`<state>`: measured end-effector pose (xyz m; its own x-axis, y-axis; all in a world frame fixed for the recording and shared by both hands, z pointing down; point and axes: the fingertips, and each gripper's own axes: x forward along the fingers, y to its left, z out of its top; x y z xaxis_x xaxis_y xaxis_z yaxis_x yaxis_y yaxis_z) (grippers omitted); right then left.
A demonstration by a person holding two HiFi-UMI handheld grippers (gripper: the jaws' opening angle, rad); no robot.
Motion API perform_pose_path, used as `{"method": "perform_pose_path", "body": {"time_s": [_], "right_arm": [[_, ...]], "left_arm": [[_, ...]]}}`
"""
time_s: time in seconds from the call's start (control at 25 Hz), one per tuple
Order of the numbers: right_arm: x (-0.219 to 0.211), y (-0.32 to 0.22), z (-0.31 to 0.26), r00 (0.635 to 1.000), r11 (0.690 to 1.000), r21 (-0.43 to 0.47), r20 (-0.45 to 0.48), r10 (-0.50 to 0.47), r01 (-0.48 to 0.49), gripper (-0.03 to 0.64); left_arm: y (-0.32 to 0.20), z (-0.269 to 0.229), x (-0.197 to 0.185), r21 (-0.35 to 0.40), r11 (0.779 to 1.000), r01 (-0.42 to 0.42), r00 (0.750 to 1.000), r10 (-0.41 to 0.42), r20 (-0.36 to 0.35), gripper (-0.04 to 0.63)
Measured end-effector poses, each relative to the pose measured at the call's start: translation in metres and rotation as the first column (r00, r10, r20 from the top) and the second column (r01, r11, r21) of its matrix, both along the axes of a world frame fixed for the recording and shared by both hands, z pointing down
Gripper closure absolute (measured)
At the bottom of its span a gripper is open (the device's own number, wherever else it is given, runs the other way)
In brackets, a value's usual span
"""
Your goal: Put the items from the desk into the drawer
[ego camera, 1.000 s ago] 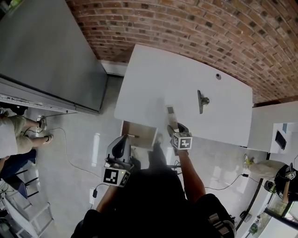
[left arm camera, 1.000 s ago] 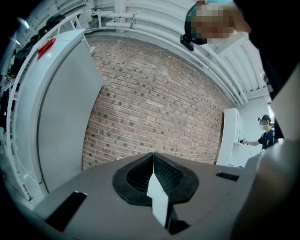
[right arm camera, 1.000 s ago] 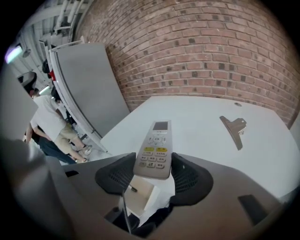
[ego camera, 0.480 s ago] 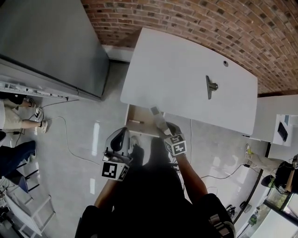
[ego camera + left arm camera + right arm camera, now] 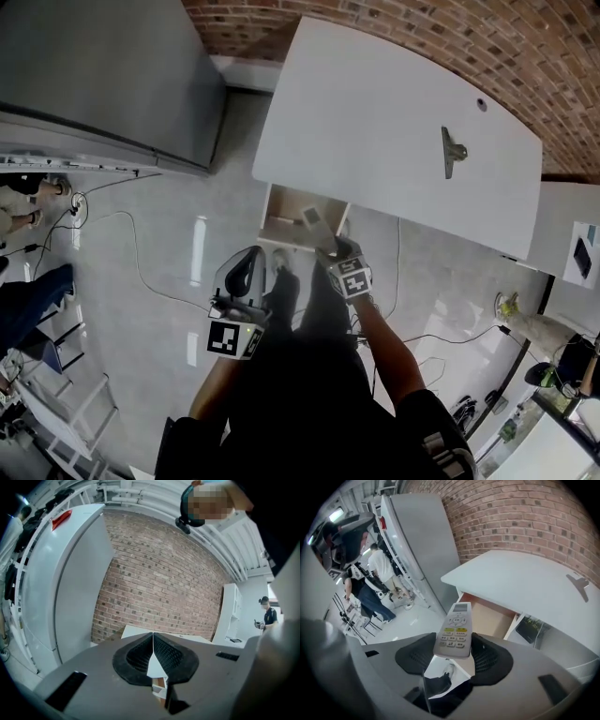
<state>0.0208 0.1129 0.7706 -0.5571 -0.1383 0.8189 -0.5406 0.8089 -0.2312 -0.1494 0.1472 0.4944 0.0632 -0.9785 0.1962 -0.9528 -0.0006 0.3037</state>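
- The drawer [image 5: 281,211] stood open under the near edge of the desk [image 5: 375,112].
- The remote control [image 5: 312,217] was over the drawer, in the right gripper [image 5: 330,247].
- A clip [image 5: 452,152] lay on the desk, far right.
- The left gripper [image 5: 249,262] was nearer, to the left.

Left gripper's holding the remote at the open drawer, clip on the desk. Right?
No: the right gripper holds the remote, per the right gripper view; the left gripper is shut and empty. The drawer is open and the clip is on the desk, as stated.
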Motion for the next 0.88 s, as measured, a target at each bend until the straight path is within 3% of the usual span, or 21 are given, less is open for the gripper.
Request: {"method": "perform_pose_path", "body": {"time_s": [0.6,0.88], "right_arm": [[0.018,-0.01,0.162,0.981,0.996,-0.056,-0.184,0.061,-0.073,0.385],[0.019,-0.011,0.204,0.97,0.994,-0.082,-0.237,0.057,-0.078,0.385]], "left_arm": [[-0.005,0.073,0.006,-0.054,0.998,-0.025,1.0,0.024,-0.021,0.591],[-0.008,0.093,0.012,-0.094,0.995,-0.034,0.999,0.032,-0.03,0.591]]}}
